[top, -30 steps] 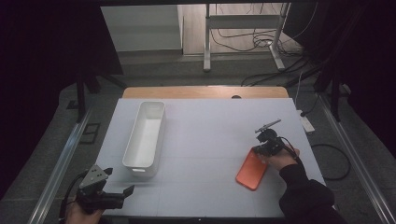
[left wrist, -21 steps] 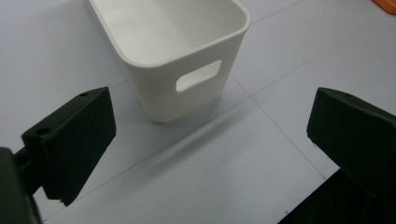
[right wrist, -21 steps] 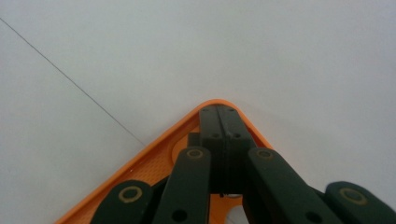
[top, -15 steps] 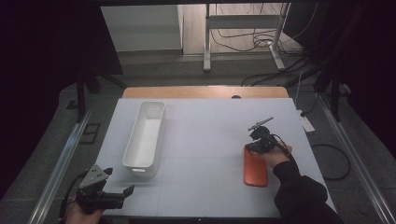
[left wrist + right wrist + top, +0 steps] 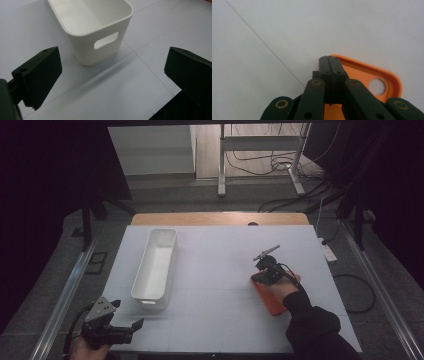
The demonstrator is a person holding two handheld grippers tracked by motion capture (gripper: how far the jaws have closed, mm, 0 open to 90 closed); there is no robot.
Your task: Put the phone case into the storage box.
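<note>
Here my right tongs [image 5: 329,58] are clenched on the orange tray's [image 5: 372,72] rim; my left tongs [image 5: 112,75], released, face the white bin [image 5: 100,32], nothing binned yet.

Dim room with black edges, pale light on the white rectangular tabletop [image 5: 220,270], soft shadow beside the white plastic bin [image 5: 95,27], close black jaws blurred.

floor: grey carpet [image 5: 170,195] | stand: metal legs [image 5: 220,175] | surroundings: dark
</note>
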